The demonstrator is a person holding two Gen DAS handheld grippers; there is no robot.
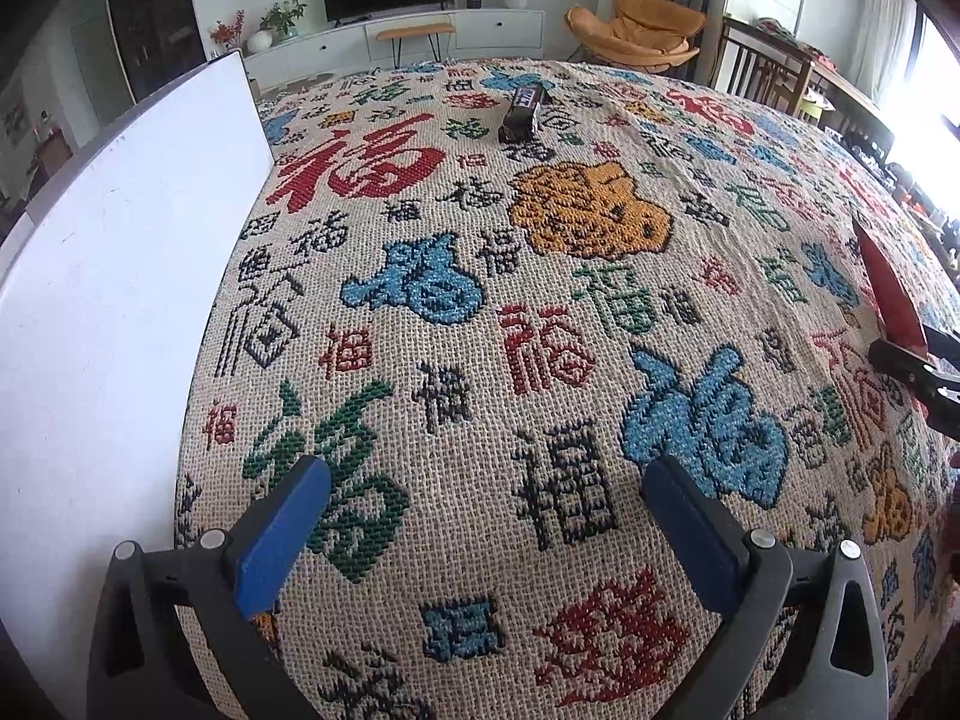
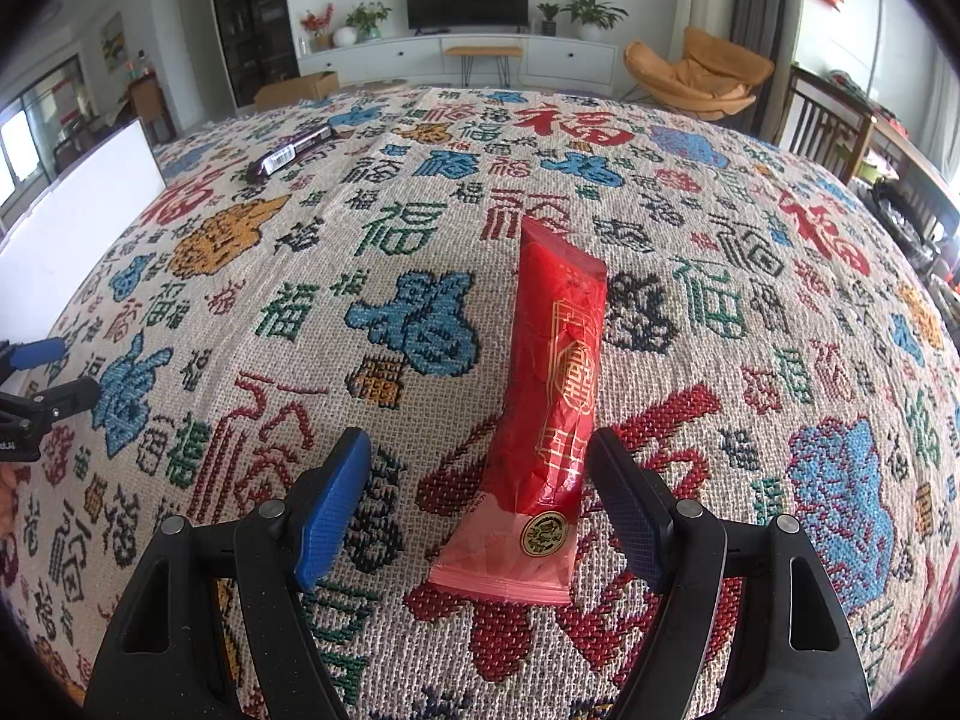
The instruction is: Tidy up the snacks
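Observation:
A long red snack packet [image 2: 555, 384] with gold print lies on the patterned tablecloth [image 2: 420, 252], its near end between my right gripper's fingers. My right gripper [image 2: 480, 468] is open around it, the right pad [image 2: 630, 510] close to the packet. The packet also shows at the right edge of the left wrist view [image 1: 888, 288]. A dark snack bar [image 1: 523, 111] lies far across the table; it also shows in the right wrist view [image 2: 291, 150]. My left gripper [image 1: 489, 498] is open and empty over the cloth.
A white box [image 1: 120, 300] stands on the table at the left, seen also in the right wrist view [image 2: 78, 222]. The left gripper's tip [image 2: 36, 372] shows at the left edge. Chairs [image 2: 828, 120] stand beyond the table's right side.

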